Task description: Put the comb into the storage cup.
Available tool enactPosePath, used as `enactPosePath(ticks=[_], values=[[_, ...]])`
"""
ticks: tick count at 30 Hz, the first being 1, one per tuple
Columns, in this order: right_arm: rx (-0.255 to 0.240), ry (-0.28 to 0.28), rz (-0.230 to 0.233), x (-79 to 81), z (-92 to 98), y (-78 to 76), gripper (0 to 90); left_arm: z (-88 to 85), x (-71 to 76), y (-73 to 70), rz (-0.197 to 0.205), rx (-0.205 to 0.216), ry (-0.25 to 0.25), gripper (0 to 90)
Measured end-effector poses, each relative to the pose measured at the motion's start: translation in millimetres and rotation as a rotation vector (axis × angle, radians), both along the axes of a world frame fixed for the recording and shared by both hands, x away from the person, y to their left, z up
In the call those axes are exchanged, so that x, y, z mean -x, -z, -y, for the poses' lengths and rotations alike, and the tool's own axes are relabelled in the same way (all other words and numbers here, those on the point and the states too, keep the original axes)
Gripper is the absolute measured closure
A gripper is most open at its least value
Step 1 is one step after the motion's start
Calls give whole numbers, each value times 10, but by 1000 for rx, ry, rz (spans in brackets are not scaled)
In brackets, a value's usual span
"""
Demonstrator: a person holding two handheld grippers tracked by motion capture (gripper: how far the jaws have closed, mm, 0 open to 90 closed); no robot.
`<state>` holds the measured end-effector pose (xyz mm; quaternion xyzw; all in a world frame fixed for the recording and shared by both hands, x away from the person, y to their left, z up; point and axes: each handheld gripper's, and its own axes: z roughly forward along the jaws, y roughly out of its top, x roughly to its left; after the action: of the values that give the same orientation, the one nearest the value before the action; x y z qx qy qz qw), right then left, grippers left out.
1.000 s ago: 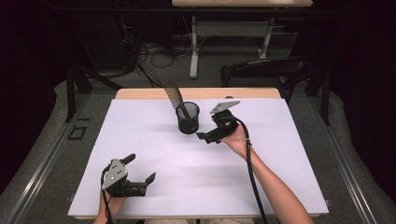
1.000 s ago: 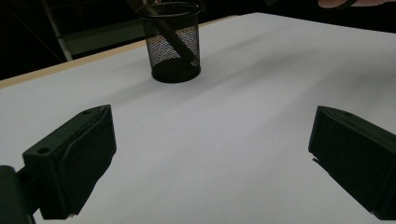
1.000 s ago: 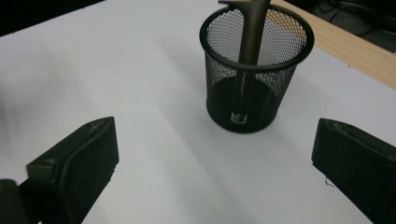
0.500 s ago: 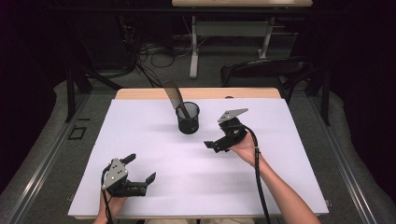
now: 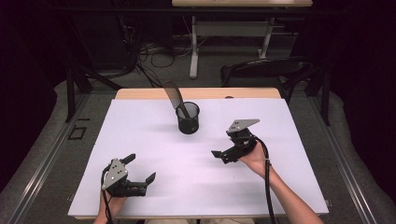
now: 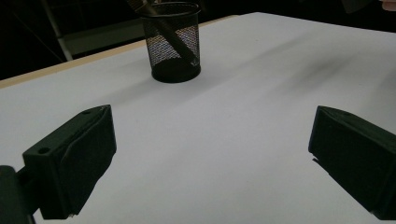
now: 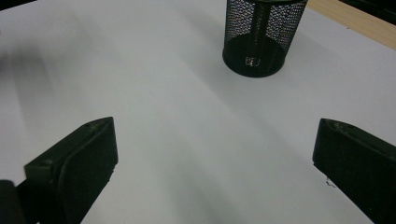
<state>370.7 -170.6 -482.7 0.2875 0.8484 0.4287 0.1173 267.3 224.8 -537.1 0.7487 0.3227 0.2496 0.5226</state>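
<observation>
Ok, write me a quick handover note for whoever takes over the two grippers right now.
Left gripper: open, holding nothing, low over the near left of the white table sheet.
Right gripper: open, holding nothing, to the right of the cup and nearer the person.
Things: the black mesh cup stands upright toward the far middle of the sheet. A dark flat-headed utensil stands in it, leaning to the far left over the rim.
Done: the utensil is in the cup and neither gripper touches it.
Left: probably nothing beyond bringing the right gripper back to rest; check that the cup stands steady.
</observation>
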Motion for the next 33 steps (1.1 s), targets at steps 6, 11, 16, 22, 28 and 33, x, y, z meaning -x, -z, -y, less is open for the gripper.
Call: enactPosePath(ticks=[6, 11, 16, 22, 28, 33], values=[[-8, -2, 10, 121, 60, -4, 0, 7, 3, 1, -1, 0, 2, 10], [-17, -1, 20, 226, 104, 22, 0, 2, 0, 2, -2, -1, -1, 11], [-14, 9, 23, 308, 168, 42, 0, 1, 7, -3, 1, -2, 0, 11], [-16, 24, 40, 424, 266, 50, 0, 2, 4, 0, -2, -1, -2, 11], [-26, 35, 53, 544, 342, 66, 0, 4, 6, 1, -3, 0, -2, 11], [-39, 44, 65, 648, 392, 84, 0, 1, 8, 0, -4, -1, -4, 11]])
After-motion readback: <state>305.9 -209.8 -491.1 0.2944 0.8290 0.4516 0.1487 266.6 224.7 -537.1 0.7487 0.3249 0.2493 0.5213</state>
